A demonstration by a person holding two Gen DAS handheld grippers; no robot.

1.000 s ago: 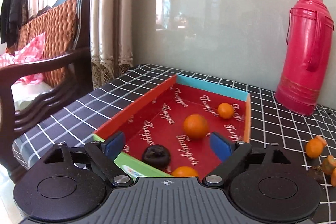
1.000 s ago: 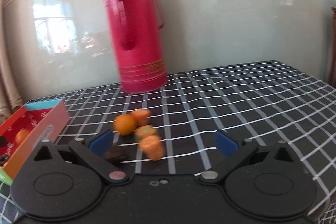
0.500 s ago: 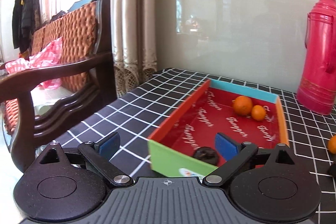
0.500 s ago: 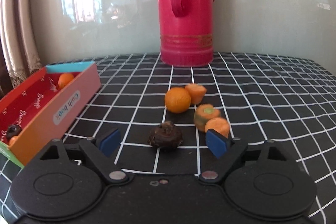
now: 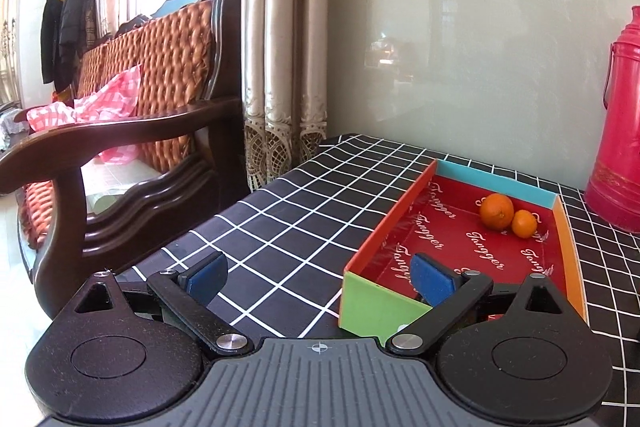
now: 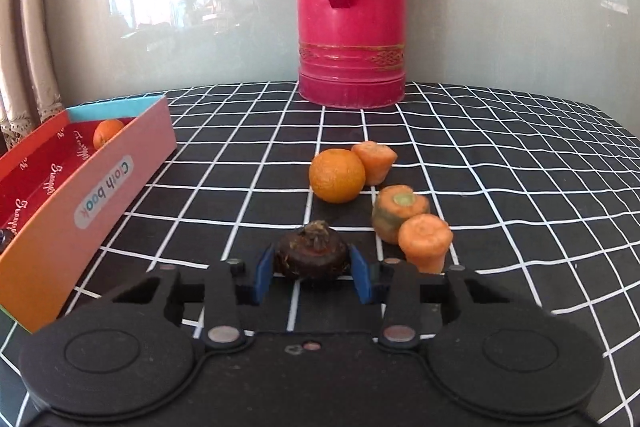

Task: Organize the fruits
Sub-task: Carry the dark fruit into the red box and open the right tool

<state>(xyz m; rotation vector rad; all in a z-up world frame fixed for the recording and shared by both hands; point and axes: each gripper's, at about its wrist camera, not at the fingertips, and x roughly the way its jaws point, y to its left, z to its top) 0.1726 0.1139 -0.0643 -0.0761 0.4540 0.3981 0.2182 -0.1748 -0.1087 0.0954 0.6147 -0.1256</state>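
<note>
My right gripper (image 6: pixel 312 273) is shut on a dark brown water chestnut (image 6: pixel 311 257) that rests on the checked tablecloth. Just beyond it lie an orange (image 6: pixel 337 175) and three carrot pieces (image 6: pixel 400 213). The red-lined box (image 6: pixel 86 193) stands to the left with an orange (image 6: pixel 107 132) inside. In the left wrist view the box (image 5: pixel 362 303) holds two oranges (image 5: pixel 497 211) at its far end. My left gripper (image 5: pixel 318 277) is open and empty at the box's near left corner, its right finger (image 5: pixel 430 279) over the box's near end.
A tall red thermos (image 6: pixel 351 7) stands at the back against the wall, also at the right edge of the left wrist view (image 5: pixel 620 155). A wooden sofa (image 5: pixel 120 131) sits off the table's left edge beside the curtains (image 5: pixel 284 47).
My right gripper moved forward and closed on the water chestnut. My left gripper swung left and back, off the box's middle to its near left corner.
</note>
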